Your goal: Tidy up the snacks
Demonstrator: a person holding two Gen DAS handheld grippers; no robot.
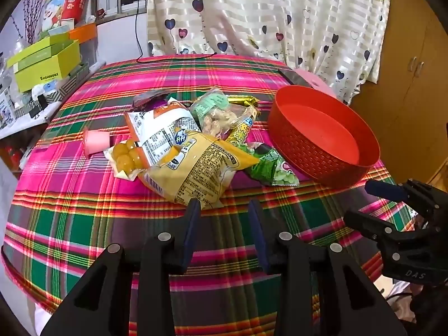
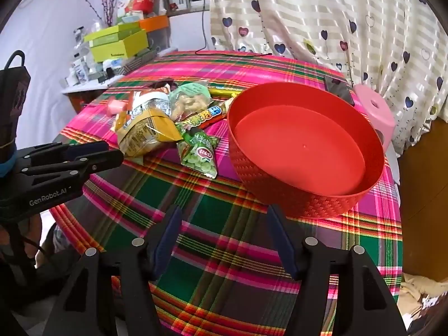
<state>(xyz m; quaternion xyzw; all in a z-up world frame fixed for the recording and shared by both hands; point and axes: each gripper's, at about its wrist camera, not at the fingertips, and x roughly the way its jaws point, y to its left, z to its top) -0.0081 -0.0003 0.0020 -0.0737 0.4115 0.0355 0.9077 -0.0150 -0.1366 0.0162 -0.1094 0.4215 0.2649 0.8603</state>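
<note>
We look down and forward from each gripper, close over the near edge of the table [image 1: 84, 224]. Our left view faces the snack pile [image 1: 193, 145]; our right view faces the red bowl [image 2: 305, 151]. Both views share pile, bowl and curtain [image 1: 266, 14].

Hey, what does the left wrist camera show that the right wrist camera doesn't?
Only the left wrist view: the bag of yellow balls beside the yellow snack bag, and the purple packet behind the pile. Only the right wrist view: the whole pink stool behind the red basket. Both: the snack pile, the empty basket, the green pea bag, the plaid cloth, both grippers open.
</note>
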